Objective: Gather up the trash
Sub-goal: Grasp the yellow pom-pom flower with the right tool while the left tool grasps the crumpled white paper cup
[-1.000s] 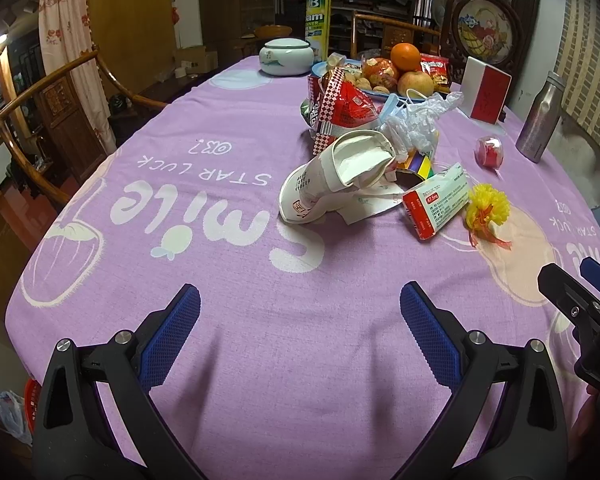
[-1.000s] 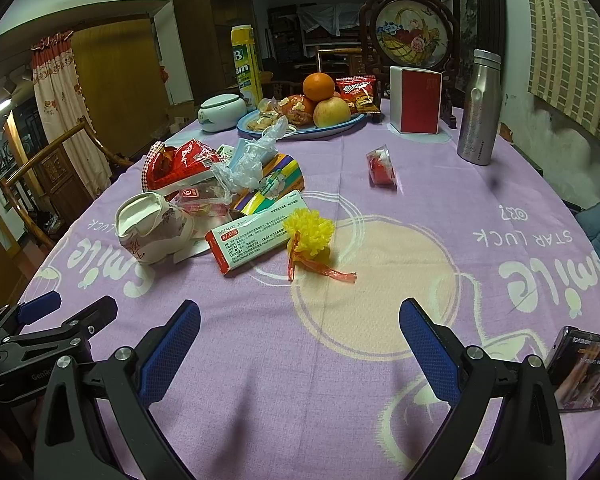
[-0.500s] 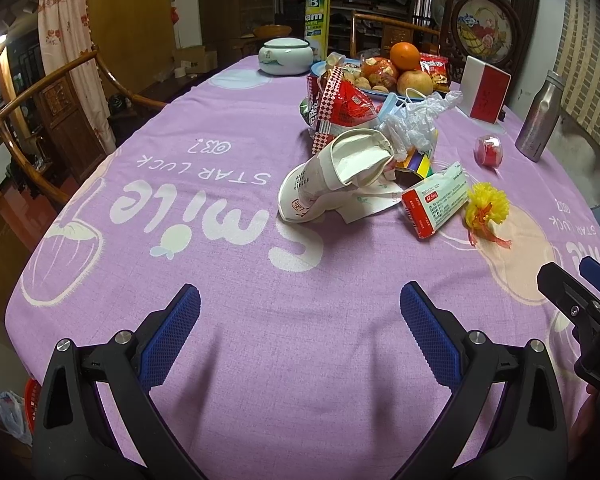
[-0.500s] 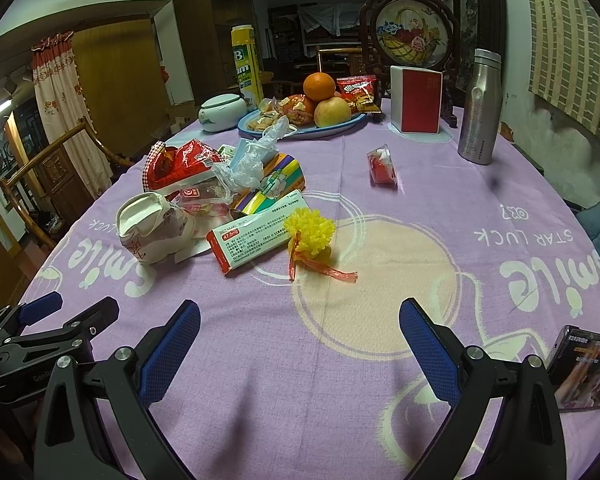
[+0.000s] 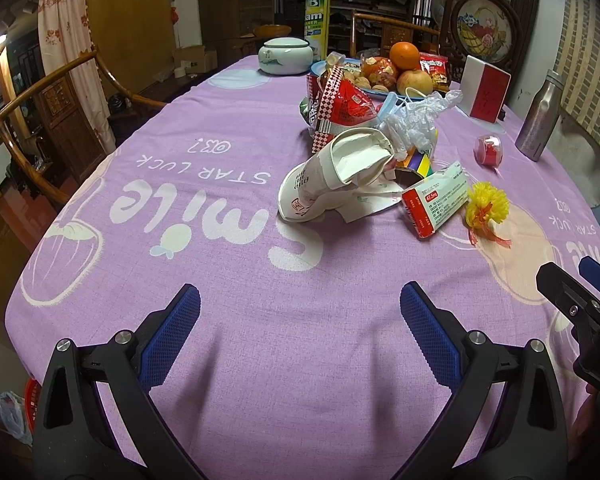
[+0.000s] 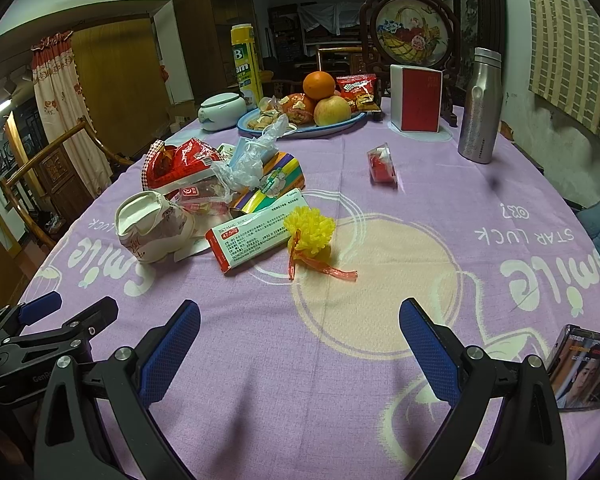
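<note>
A heap of trash lies mid-table: a crushed white paper cup (image 5: pixel 332 176) (image 6: pixel 148 228), a red-and-white medicine box (image 5: pixel 436 200) (image 6: pixel 260 232), a yellow pompom with red ribbon (image 5: pixel 486 208) (image 6: pixel 310 236), a red snack bag (image 5: pixel 340 108) (image 6: pixel 180 164), a crumpled clear plastic bag (image 5: pixel 416 120) (image 6: pixel 248 160) and a striped carton (image 6: pixel 276 184). A small red wrapped sweet (image 5: pixel 489 150) (image 6: pixel 382 164) lies apart. My left gripper (image 5: pixel 300 336) is open and empty, short of the cup. My right gripper (image 6: pixel 300 344) is open and empty, short of the pompom.
A blue fruit plate (image 6: pixel 340 124), a white lidded jar (image 5: pixel 286 56), a yellow canister (image 5: pixel 318 8), a red-and-white box (image 6: pixel 416 98) and a steel bottle (image 6: pixel 480 104) stand at the back. A phone (image 6: pixel 584 368) lies near right. A wooden chair (image 5: pixel 40 120) stands left.
</note>
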A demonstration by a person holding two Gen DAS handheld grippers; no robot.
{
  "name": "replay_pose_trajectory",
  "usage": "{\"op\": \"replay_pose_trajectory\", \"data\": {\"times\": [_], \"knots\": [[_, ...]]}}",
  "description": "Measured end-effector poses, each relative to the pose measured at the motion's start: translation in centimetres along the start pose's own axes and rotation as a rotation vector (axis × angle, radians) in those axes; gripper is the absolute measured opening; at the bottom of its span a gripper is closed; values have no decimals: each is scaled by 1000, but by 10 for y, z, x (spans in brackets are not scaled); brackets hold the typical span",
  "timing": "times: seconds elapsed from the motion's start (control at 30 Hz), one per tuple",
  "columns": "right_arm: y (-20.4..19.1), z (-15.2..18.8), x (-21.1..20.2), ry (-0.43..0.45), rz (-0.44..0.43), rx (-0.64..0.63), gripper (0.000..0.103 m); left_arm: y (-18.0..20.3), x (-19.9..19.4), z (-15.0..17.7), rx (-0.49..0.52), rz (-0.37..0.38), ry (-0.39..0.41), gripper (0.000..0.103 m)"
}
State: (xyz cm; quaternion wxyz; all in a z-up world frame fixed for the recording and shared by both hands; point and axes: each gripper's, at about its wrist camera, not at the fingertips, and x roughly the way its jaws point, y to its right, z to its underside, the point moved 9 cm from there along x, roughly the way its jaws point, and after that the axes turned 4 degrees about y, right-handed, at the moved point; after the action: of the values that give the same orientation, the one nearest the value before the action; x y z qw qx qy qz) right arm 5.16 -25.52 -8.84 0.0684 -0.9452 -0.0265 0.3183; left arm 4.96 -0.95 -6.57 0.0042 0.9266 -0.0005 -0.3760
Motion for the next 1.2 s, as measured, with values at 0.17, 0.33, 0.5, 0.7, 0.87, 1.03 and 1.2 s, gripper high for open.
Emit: {"op": "replay_pose_trajectory", "data": {"times": [0.17,0.33,0.5,0.7,0.87,1.03,1.2], "knots": [[2,-2,-1,-2,0,-1,98,1,1,1,2,-1,-1,96],[0,0,5,-6,6,-13,98,1,1,1,7,0,0,96],[3,-9,18,-31,4,-53,98,-10,2,-12,24,-30,35,96],[6,-13,52,-113,43,-142,98,-32,9,-26,-3,-40,44,96],[-1,-23,78,-135,17,-156,86,-39,19,-27,9,-52,28,96],[-2,-25,101,-178,6,-130,70,-35,32,-26,51,-54,5,96],[1,-25,113,-199,-27,-88,33,-28,50,-36,91,-53,6,96]]}}
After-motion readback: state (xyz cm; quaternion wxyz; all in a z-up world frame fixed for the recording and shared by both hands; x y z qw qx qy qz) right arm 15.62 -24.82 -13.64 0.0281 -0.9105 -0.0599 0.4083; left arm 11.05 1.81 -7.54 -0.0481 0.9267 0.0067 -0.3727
